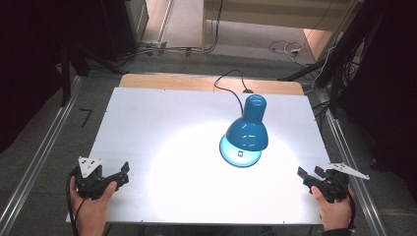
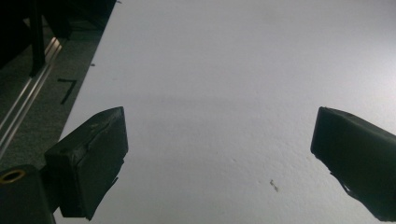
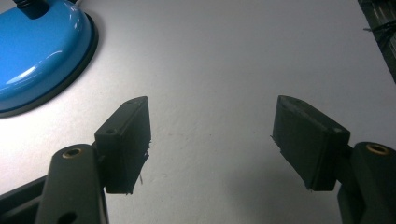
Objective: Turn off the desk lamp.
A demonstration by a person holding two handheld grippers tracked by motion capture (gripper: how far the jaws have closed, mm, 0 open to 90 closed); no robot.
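Left gripper: nearest the camera, near-left of the lamp, well apart from it; jaws spread wide, nothing between them, low over bare board.
Left hand: wraps that gripper's body, comes in from the bottom edge.
Table: white board, lit in a bright pool around the lamp, dimmer toward its edges.
Lamp: blue desk lamp, lit, stands right of the board's middle, shade tipped down over its round base.
Lamp base: glossy blue dome with a dark rim, flat on the board; likely the heavy part, slick, hard to pinch.
Lamp handling: judged rigid metal, top-heavy if lifted by the shade; shade may be hot while lit; the narrow neck at the shade's top looks the best hold.
Cord: black, runs from behind the lamp off the far edge; may tug or snag if the lamp is moved.
Right gripper: near-right of the lamp, apart from it; jaws wide apart, empty.
Right hand: grips it from below.
Obstacles: nothing lies between either gripper and the lamp.
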